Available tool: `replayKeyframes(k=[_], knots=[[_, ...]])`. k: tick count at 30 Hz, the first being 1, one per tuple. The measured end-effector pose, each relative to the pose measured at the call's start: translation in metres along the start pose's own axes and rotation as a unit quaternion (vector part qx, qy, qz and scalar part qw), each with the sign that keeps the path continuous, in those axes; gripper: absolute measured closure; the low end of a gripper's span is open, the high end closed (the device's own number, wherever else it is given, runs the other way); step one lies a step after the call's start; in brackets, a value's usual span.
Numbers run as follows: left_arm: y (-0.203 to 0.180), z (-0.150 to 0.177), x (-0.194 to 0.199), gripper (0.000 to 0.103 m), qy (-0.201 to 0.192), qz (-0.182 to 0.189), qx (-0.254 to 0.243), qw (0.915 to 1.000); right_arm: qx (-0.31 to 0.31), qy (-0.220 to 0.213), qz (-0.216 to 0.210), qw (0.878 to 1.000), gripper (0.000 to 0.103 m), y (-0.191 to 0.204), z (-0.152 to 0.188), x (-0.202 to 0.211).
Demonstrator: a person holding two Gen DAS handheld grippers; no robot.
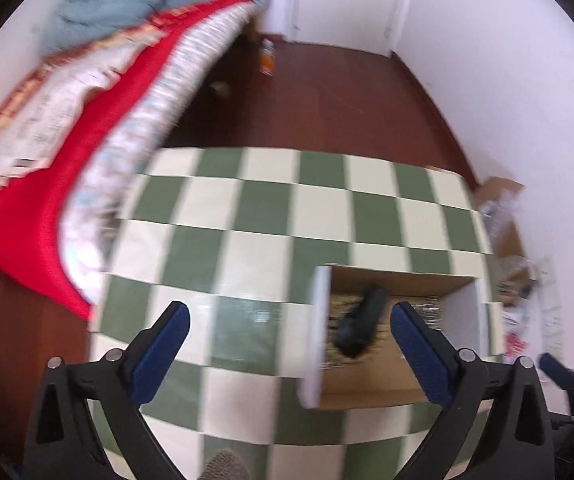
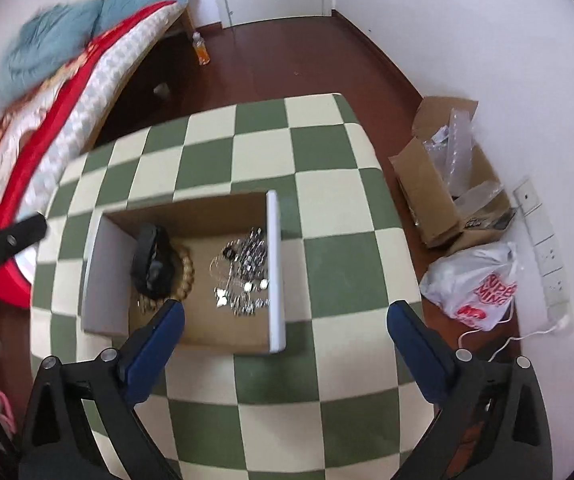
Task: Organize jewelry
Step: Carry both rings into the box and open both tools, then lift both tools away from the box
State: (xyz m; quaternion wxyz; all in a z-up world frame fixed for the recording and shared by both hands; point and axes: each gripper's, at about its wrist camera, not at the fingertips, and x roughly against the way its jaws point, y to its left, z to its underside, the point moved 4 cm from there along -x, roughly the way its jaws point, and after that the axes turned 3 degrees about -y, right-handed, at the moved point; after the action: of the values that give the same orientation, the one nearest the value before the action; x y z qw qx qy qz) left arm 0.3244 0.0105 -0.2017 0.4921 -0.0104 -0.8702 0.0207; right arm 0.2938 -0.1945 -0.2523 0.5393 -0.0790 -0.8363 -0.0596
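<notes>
Sitting on a green-and-cream checkered table (image 2: pixel 327 264): a shallow cardboard box (image 2: pixel 223 216) with white side flaps. Lying inside, at its left end, a black pouch-like thing (image 2: pixel 151 260) on top of a ring of gold beads (image 2: pixel 186 270). Heaped at the right end, against the white flap (image 2: pixel 275 272), a tangle of silver jewelry (image 2: pixel 243 276) with small shiny charms. Hanging above the near edge of the box, the right gripper (image 2: pixel 285 322), blue pads (image 2: pixel 155 344) spread wide, holding nothing. Hanging over the table left of the box, the left gripper (image 1: pixel 289 322), also spread wide and empty; blurry from this side, with box and pouch showing between the pads. Past the table: a bed with a red blanket (image 2: pixel 67 92) and blue bedding (image 2: pixel 87 24), a dark wood floor (image 2: pixel 287 56), an open carton (image 2: pixel 443 184), and a white shopping bag (image 2: pixel 479 284).
</notes>
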Motion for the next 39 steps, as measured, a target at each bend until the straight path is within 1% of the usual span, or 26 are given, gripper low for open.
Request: replayKeyframes(k=[2, 4, 5, 8, 13, 17, 19, 24, 28, 32, 36, 39], knots=[[0.009, 0.009, 0.008, 0.001, -0.014, -0.027, -0.007, 0.9995, 0.007, 0.006, 0.004, 1.0, 0.0, 0.006, 0.006, 0.002], [0.014, 0.018, 0.014, 0.001, -0.018, -0.038, -0.017, 0.999, 0.011, 0.01, 0.005, 1.0, 0.0, 0.012, 0.013, 0.004], [0.016, 0.024, 0.015, 0.001, -0.014, -0.043, -0.019, 0.9988, 0.012, 0.012, 0.006, 1.0, 0.0, 0.014, 0.016, 0.006], [0.019, 0.038, 0.022, 0.001, -0.003, -0.044, -0.02, 0.9988, 0.013, 0.012, 0.009, 1.0, 0.0, 0.019, 0.024, 0.015], [0.015, 0.055, 0.052, 0.001, -0.014, -0.039, -0.023, 0.9989, 0.014, -0.003, 0.013, 1.0, 0.0, 0.019, 0.034, 0.046], [0.013, 0.063, 0.085, 0.001, -0.031, -0.034, -0.019, 0.9988, 0.02, -0.027, 0.018, 0.999, 0.0, 0.014, 0.044, 0.084], [0.012, 0.066, 0.105, 0.001, -0.047, -0.037, -0.02, 0.998, 0.019, -0.039, 0.019, 0.999, 0.0, 0.011, 0.048, 0.103], [0.011, 0.074, 0.158, 0.001, -0.084, -0.028, -0.02, 0.9958, 0.021, -0.074, 0.016, 0.997, 0.0, 0.007, 0.061, 0.156], [0.01, 0.081, 0.194, 0.001, -0.104, -0.019, -0.021, 0.9942, 0.023, -0.103, 0.01, 0.994, 0.0, 0.005, 0.07, 0.2], [0.01, 0.089, 0.224, 0.001, -0.112, -0.014, -0.02, 0.9934, 0.023, -0.129, 0.005, 0.991, 0.0, 0.004, 0.079, 0.243], [0.008, 0.093, 0.246, 0.001, -0.113, -0.008, -0.027, 0.9932, 0.029, -0.139, 0.0, 0.99, 0.0, 0.005, 0.084, 0.271], [0.007, 0.092, 0.259, 0.001, -0.109, -0.012, -0.026, 0.9937, 0.026, -0.135, -0.003, 0.991, 0.0, 0.004, 0.082, 0.286]])
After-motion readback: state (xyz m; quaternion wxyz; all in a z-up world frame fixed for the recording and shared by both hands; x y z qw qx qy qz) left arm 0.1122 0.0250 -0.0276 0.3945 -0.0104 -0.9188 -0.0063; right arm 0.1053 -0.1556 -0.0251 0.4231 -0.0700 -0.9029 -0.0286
